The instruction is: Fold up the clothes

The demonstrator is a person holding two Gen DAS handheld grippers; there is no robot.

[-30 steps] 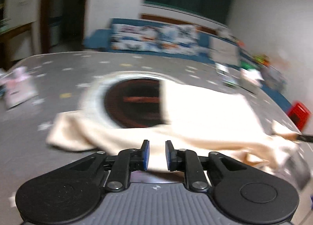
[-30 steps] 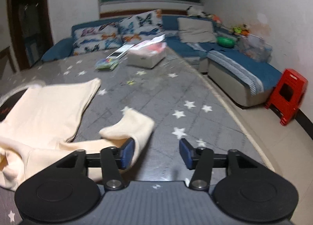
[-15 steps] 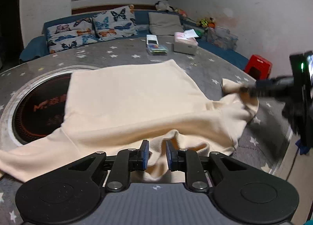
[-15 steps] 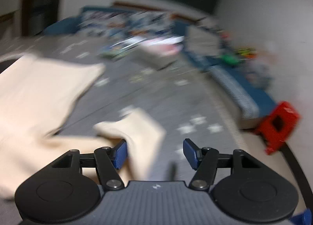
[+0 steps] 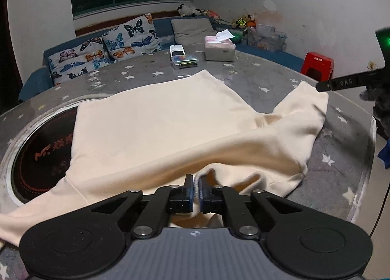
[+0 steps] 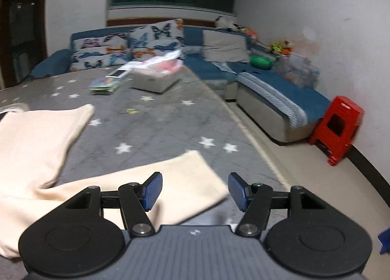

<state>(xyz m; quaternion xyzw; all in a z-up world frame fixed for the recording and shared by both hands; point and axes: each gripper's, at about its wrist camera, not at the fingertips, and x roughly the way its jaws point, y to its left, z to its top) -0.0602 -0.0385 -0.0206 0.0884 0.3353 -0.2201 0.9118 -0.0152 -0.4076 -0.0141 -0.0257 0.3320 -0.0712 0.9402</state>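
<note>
Left hand-held gripper (image 5: 196, 191) of mine is pinching the near neckline of the cream top (image 5: 158, 129) to anchor it; my right hand-held gripper (image 6: 193, 191) hovers spread over the right sleeve (image 6: 170, 182). It lies on the desk (image 5: 256, 78), long axis near to far, hem far.

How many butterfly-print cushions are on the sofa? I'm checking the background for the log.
2 by the left view: butterfly cushion on the left and butterfly cushion on the right, side by side against the blue sofa back, left of the plain grey cushion. More may be hidden.
</note>
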